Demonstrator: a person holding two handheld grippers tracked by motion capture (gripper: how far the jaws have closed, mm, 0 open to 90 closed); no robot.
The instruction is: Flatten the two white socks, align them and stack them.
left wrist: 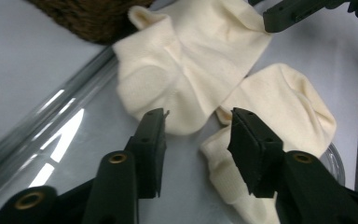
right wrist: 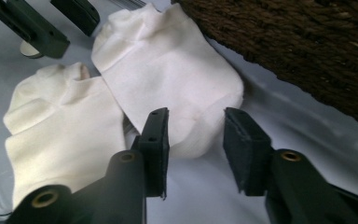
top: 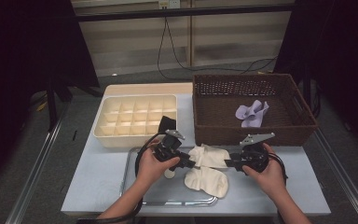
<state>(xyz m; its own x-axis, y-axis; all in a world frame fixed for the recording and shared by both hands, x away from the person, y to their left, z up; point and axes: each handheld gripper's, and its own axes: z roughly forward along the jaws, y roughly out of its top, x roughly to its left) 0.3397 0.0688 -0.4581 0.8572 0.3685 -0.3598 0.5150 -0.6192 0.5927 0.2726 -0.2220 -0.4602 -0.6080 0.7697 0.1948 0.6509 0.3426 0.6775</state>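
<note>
High view looks down and forward over the table point(top: 98, 177); both gripper views sit close, facing opposite ways, sharing the cream socks point(top: 208, 167).

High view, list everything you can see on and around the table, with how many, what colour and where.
Socks: two, cream, overlapping on the tray, between the grippers.
Tray: one, clear with a shiny rim, at the table's near edge.
Organiser box: one, cream, many compartments, far left of the table.
Dark item: one, black, in the box's near right corner; what it is I cannot tell.
Basket: one, brown wicker, far right.
Cloth: one, lilac, crumpled inside the basket.
Table: one, pale blue-grey.
Left gripper: black, open, at the socks.
Right gripper: black, open, at the upper sock's edge.
</note>
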